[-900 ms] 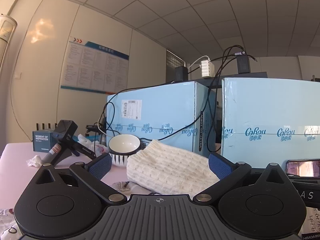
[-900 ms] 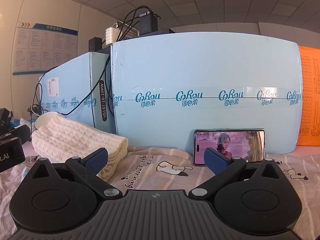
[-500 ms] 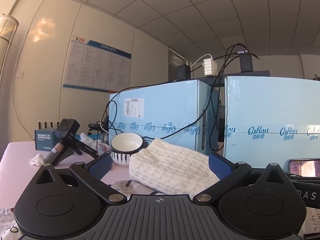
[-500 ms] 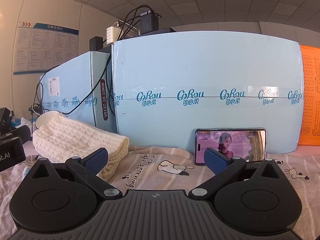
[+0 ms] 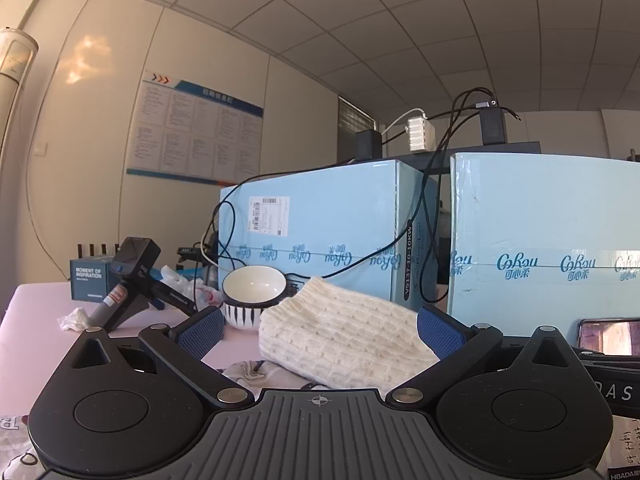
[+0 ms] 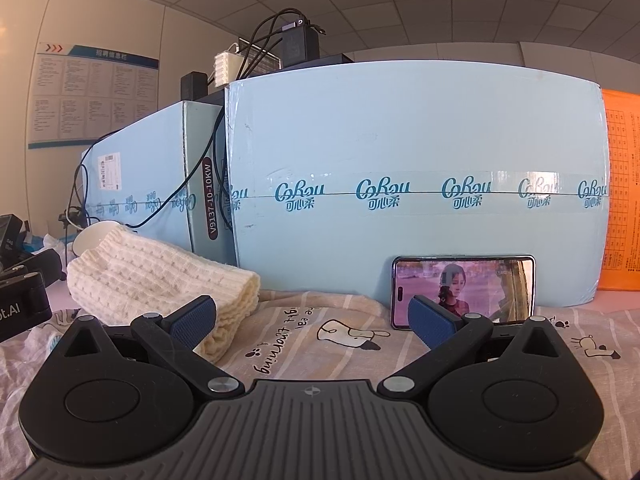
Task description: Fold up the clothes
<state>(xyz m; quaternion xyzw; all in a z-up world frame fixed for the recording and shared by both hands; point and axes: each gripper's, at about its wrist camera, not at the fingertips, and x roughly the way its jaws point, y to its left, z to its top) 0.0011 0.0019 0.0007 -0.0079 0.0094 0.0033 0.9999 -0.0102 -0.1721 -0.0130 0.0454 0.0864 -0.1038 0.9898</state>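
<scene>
A folded cream knit sweater (image 5: pixel 340 340) lies on the table, seen in the right wrist view as a stack (image 6: pixel 160 280) at the left. Under and around it spreads a striped beige garment with cartoon prints (image 6: pixel 320 344). My left gripper (image 5: pixel 318 328) stands wide open, low over the table and level, its blue pads either side of the sweater's near end without touching it. Over the striped garment my right gripper (image 6: pixel 312 316) is also wide open with nothing between its fingers.
Two light-blue cartons (image 6: pixel 400 168) with cables stand close behind the clothes. A phone (image 6: pixel 464 292) leans on the right carton. A striped bowl (image 5: pixel 252 296), a black tripod device (image 5: pixel 132 276), a tissue (image 5: pixel 74 318) and a small box (image 5: pixel 90 280) sit at left. An orange sheet (image 6: pixel 622 200) is far right.
The left wrist view has shifted slightly, so the sweater and bowl sit a little further right in it. The right gripper has barely moved. Both stay open.
</scene>
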